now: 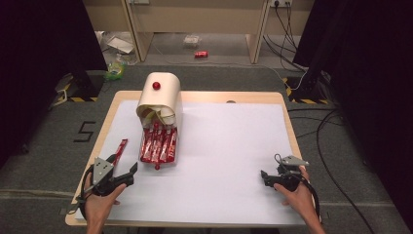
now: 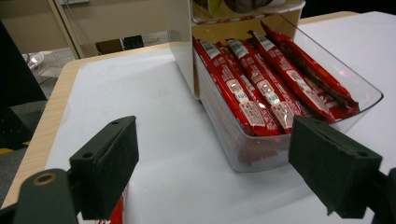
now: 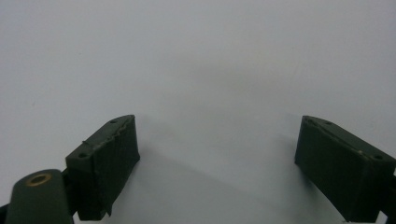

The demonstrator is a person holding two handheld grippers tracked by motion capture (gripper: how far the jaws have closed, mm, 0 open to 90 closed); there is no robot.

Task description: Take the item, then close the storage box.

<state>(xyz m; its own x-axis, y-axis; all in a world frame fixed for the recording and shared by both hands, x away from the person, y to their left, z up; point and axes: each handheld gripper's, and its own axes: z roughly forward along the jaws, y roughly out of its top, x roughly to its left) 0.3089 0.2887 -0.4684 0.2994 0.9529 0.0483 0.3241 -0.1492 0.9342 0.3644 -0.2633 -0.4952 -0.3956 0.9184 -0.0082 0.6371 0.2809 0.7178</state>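
A cream dispenser box (image 1: 160,100) with a red knob (image 1: 156,86) stands at the back left of the white sheet. Its clear tray (image 1: 174,155) juts toward me, holding several red snack bars (image 1: 157,145). In the left gripper view the tray (image 2: 364,100) and its bars (image 2: 261,86) lie just ahead, to the right of centre. One loose red bar (image 1: 120,148) lies on the sheet left of the tray, its end under my left jaw (image 2: 117,212). My left gripper (image 1: 123,164) (image 2: 215,154) is open and holds nothing. My right gripper (image 1: 264,176) (image 3: 215,140) stands open over bare sheet near the front right.
The white sheet (image 1: 229,146) covers most of the wooden table (image 1: 204,96). Beyond the far edge are a shelf unit, a red can (image 1: 200,54) on the floor and cables (image 1: 292,53) at the right. Dark curtains flank both sides.
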